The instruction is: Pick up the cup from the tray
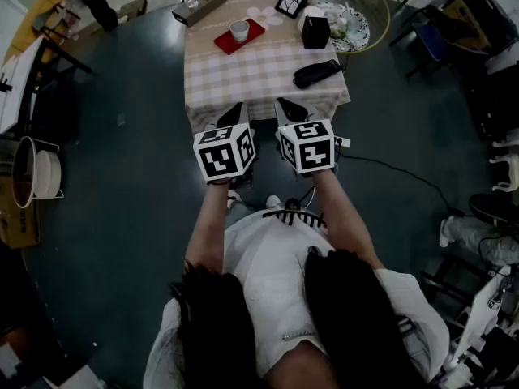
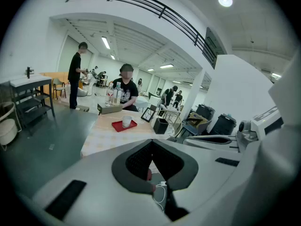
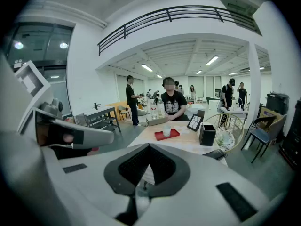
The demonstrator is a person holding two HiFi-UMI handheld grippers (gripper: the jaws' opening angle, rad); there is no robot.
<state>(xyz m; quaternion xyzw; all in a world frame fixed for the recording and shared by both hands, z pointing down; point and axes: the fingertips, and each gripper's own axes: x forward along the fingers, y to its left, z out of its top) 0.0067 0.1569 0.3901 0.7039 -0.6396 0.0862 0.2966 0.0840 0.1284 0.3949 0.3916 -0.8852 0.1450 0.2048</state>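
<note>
left gripper [image 1: 233, 110]: I hold it low in front of the near table edge, jaws look pressed together with nothing between them, though its own view is dim at the pads
right gripper [image 1: 288, 105]: just beside the left one, level with it, jaws together, nothing held
cup [image 1: 239, 30]: white, upright on the tray, on the far left part of the table, well apart from both grippers
tray [image 1: 227, 44]: red, flat, set at a slant on the cloth, only the cup on it
table [image 1: 259, 79]: checked cloth, straight ahead of my grippers
black box [image 1: 315, 32]: upright, right of the tray, apart from it
black pouch [image 1: 316, 73]: lying near the right front corner of the table
picture frame [image 1: 293, 0]: leaning at the far edge, behind the black box
seated person [image 3: 171, 100]: at the far side of the table, dark shirt
my view: both gripper views look along the table toward the cup
</note>
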